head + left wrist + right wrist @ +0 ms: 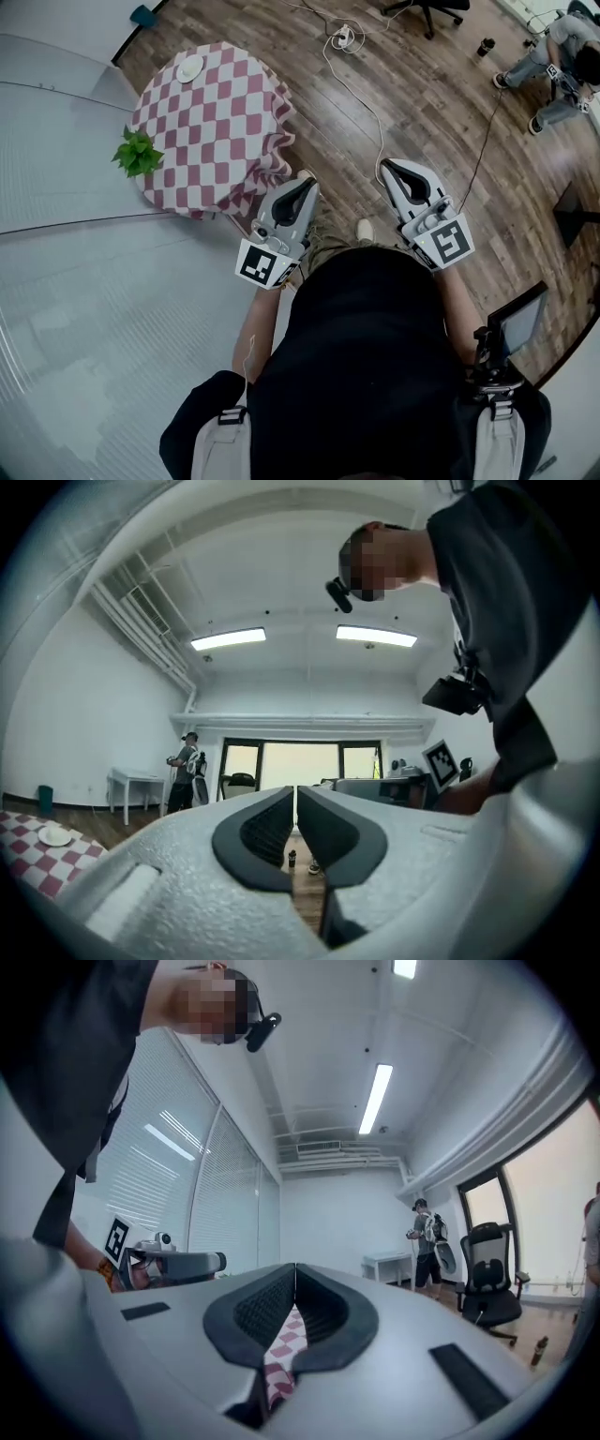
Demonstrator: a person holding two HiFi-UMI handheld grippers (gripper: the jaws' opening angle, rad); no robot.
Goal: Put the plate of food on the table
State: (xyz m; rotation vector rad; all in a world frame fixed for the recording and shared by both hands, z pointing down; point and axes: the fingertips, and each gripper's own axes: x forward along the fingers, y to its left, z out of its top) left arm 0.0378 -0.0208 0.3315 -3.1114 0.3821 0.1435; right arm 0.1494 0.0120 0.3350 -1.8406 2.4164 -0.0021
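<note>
The wooden floor (pixel 375 94) fills most of the head view. At its upper left stands the round bench (pixel 216 122) under a red-and-white checked cloth, well apart from the person, who holds both tools close to the body. The left hand-held gripper (pixel 304 187) is clenched on nothing: in its own view the two dark pads (pixel 267 827) meet along a thin seam and only the far room shows past them. The right hand-held gripper (pixel 392 171) is likewise clenched and empty, and the checked cloth seen through its slit lies far behind the jaws. A green plant (pixel 137 153) sits at the near-left edge of the bench. The small white plate (pixel 190 67) rests at the far edge, already on the cloth; whether it carries food is too small to tell. So the placing looks done, or the plate may yet need moving. If it is to be handled, step round the bench to the plate's side rather than reaching over the plant. Then open the jaws fully before nearing the rim, come in low and level, and pinch the rim gently so that nothing slides off.
</note>
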